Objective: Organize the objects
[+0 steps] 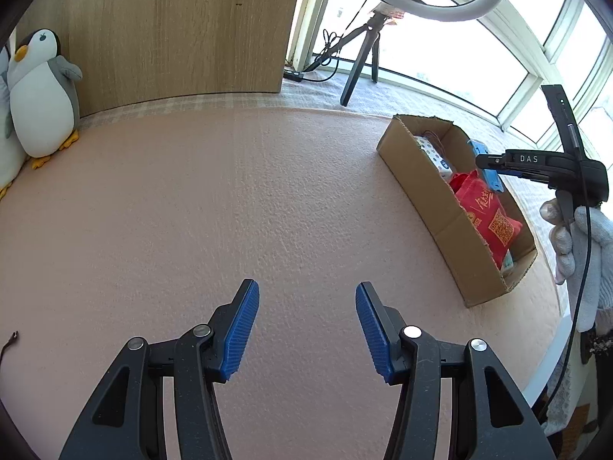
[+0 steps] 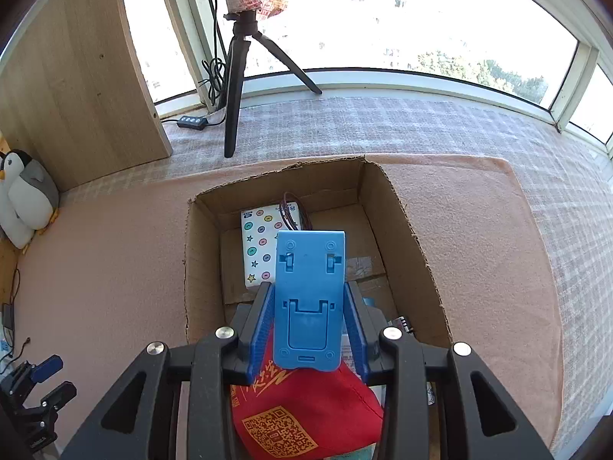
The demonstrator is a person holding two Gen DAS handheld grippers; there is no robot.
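My right gripper (image 2: 309,287) is shut on a blue plastic phone stand (image 2: 308,299) and holds it over an open cardboard box (image 2: 203,260). Inside the box lie a red bag with a QR code (image 2: 306,414), a white box printed with coloured dots and stars (image 2: 258,245) and some dark wires (image 2: 291,211). From the left wrist, the right gripper (image 1: 486,165) hangs over the cardboard box (image 1: 421,188) with the blue stand (image 1: 494,180), carried by a gloved hand (image 1: 586,253). My left gripper (image 1: 306,287) stands open above the pink mat (image 1: 230,191), nothing between its fingers.
A plush penguin (image 1: 40,96) leans against a wooden panel (image 1: 172,27) at the mat's far left. A ring light on a black tripod (image 2: 237,76) with its cable stands behind the box by the window. A thin cord end (image 1: 11,339) lies at the mat's left edge.
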